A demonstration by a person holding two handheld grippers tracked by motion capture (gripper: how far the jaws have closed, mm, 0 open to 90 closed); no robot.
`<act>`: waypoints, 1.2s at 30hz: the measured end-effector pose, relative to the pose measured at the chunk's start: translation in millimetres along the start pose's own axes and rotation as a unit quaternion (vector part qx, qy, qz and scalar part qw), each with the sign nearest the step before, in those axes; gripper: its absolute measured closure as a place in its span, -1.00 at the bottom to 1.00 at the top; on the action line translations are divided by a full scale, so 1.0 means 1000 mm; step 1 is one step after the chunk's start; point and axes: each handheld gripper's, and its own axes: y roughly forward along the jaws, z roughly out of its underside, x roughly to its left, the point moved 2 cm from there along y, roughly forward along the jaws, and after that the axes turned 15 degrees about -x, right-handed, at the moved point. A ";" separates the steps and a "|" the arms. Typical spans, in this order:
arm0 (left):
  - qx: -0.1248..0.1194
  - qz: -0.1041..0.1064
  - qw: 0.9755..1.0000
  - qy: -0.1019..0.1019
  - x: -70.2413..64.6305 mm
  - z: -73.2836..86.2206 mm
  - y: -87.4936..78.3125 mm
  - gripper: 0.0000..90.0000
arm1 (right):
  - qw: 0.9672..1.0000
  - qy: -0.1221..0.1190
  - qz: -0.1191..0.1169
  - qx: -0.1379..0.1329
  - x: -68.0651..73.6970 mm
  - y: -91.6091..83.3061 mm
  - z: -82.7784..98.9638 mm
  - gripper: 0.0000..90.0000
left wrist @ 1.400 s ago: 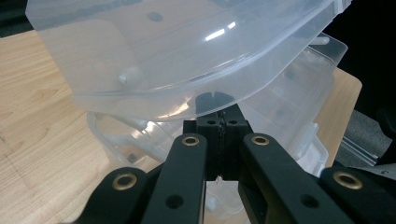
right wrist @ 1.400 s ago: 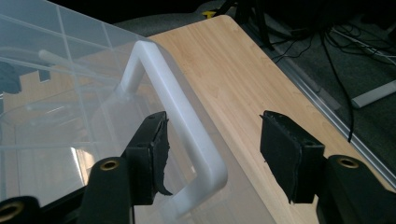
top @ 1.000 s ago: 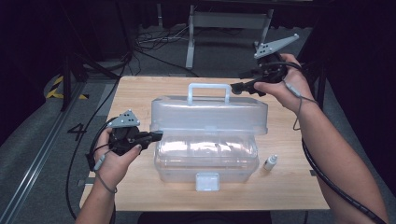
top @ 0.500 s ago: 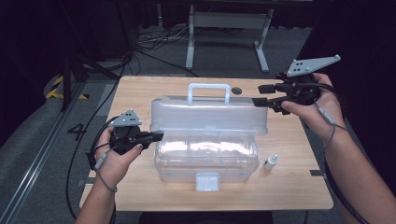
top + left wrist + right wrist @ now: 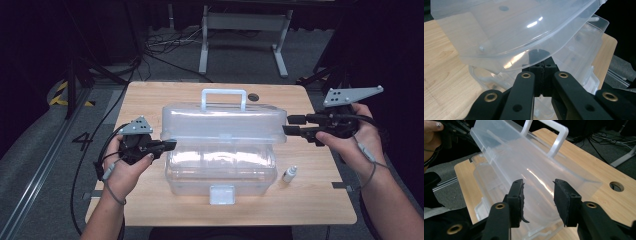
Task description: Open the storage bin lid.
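With my left gripper pinched shut on the left edge of the half-raised lid of the clear box at the table's middle, and my right gripper, half open, closing empty beside the lid's right end, I fear this thin hold slips and the lid drops.

Beside my work I see 1 small white bottle standing on the wooden table, near its right edge.

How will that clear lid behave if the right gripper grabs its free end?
The lid is thin clear plastic, so it will probably flex or twist, though it looks light. Its glossy surface may slip between the pads. The left gripper is pinching one edge, which should steady it against the right gripper.
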 end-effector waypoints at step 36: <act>-0.001 -0.007 1.000 0.006 0.000 -0.002 0.000 0.99 | 0.999 0.001 0.028 -0.034 0.013 0.028 0.082 1.00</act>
